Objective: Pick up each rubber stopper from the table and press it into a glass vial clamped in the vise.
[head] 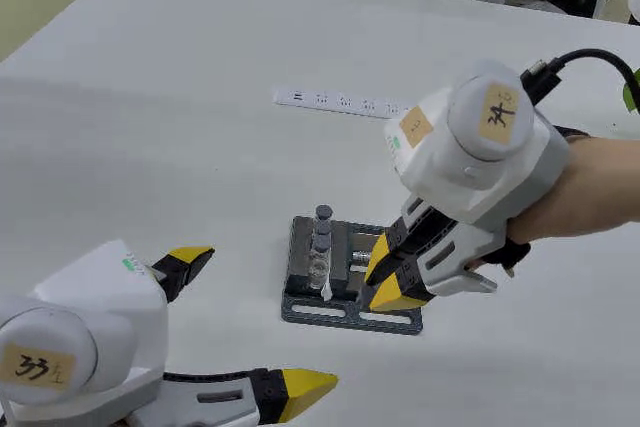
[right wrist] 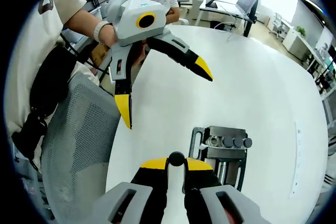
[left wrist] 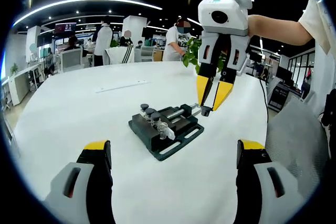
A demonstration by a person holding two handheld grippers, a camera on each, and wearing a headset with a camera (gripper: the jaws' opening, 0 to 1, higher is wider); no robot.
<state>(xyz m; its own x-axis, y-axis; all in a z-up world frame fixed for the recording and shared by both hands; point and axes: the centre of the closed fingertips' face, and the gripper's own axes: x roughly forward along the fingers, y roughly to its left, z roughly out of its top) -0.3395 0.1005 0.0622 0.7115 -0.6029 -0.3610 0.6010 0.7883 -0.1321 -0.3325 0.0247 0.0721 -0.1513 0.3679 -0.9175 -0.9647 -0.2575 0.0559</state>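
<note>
We note the right gripper [right wrist: 176, 167] pinching a stopper [right wrist: 176, 158] at its tips, just beside the vise [right wrist: 227, 156] holding vials [head: 322, 247]. The left gripper [left wrist: 174, 146] has its jaws spread wide, empty, well apart from the vise.

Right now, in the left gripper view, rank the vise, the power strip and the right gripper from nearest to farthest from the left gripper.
1. Vise, straight ahead on the table.
2. Right gripper, holding a stopper, above the vise's far right end.
3. Power strip, beyond the vise, to the left.
</note>
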